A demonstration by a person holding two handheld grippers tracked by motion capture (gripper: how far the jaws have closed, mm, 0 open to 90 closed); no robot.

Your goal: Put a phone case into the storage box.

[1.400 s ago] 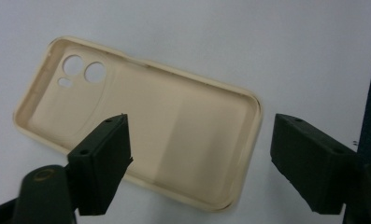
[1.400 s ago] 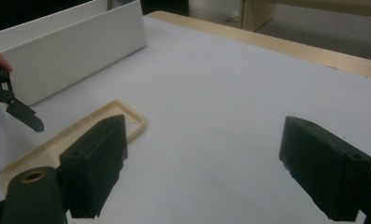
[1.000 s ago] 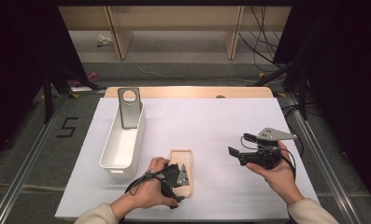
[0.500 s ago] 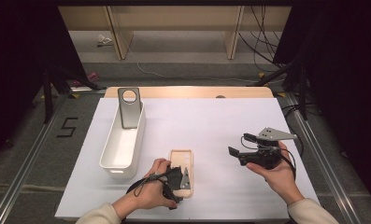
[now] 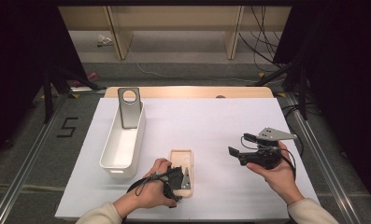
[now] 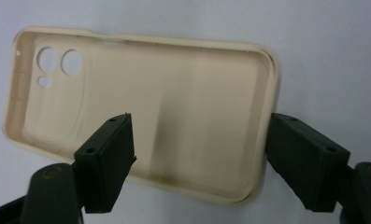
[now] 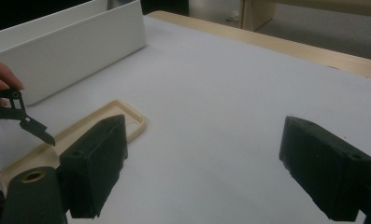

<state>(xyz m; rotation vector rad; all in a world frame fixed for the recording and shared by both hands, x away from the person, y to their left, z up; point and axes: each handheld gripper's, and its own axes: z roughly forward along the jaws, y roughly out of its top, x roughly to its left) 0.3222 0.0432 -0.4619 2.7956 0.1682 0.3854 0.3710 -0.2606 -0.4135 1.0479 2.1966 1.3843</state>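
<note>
A white tabletop with a pale wooden strip along its far edge stands on a grey carpeted floor. A black number five is marked on the floor to the left, beside a metal rail that runs toward the near edge. Beyond the tabletop stands light wooden shelving, with black cables trailing down at the right. Dark curtains close off both sides, leaving the middle brightly lit.
</note>
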